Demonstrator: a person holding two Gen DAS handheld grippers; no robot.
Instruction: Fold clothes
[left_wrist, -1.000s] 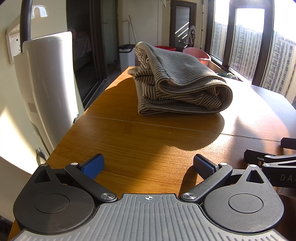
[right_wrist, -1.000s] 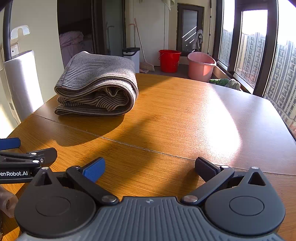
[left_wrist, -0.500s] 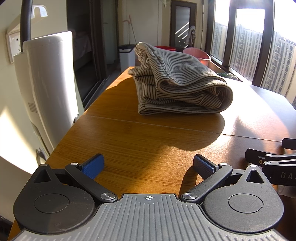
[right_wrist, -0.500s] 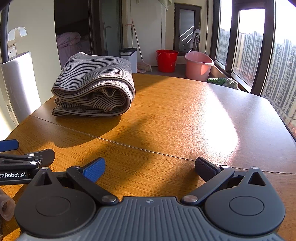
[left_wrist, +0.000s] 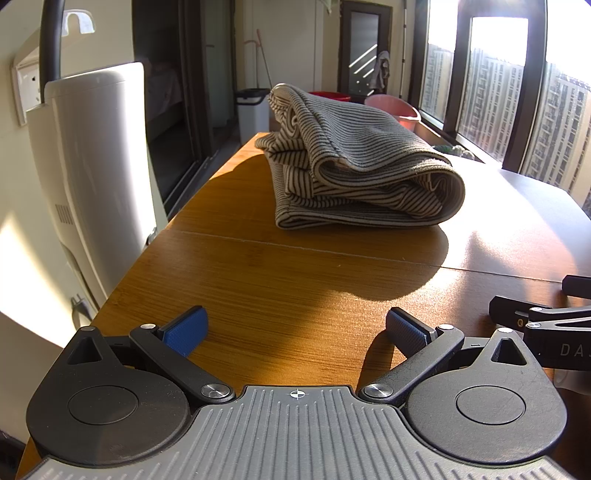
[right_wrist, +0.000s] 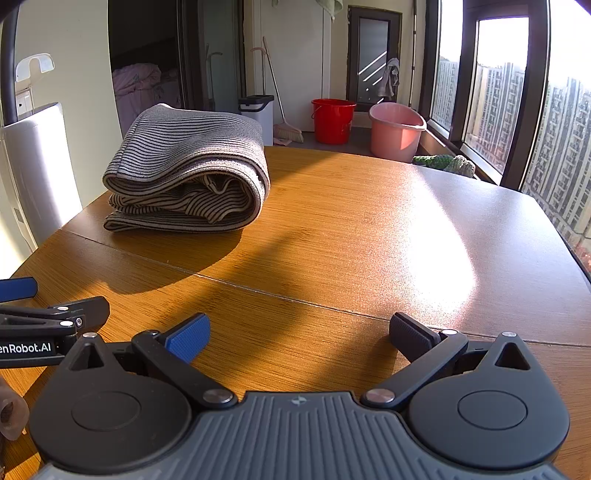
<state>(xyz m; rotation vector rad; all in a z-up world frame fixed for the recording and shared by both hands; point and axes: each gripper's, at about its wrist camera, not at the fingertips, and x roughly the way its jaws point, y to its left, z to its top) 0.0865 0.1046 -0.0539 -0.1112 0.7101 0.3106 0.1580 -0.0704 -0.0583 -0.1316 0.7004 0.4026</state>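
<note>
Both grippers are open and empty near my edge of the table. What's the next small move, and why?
Probably none beyond keeping clear: the striped garment already lies folded in a compact stack on the table, well ahead of the left gripper and right gripper, both open and holding nothing. No other clothing shows on the table.

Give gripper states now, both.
Left gripper: open, holding nothing.
Right gripper: open, holding nothing.
</note>
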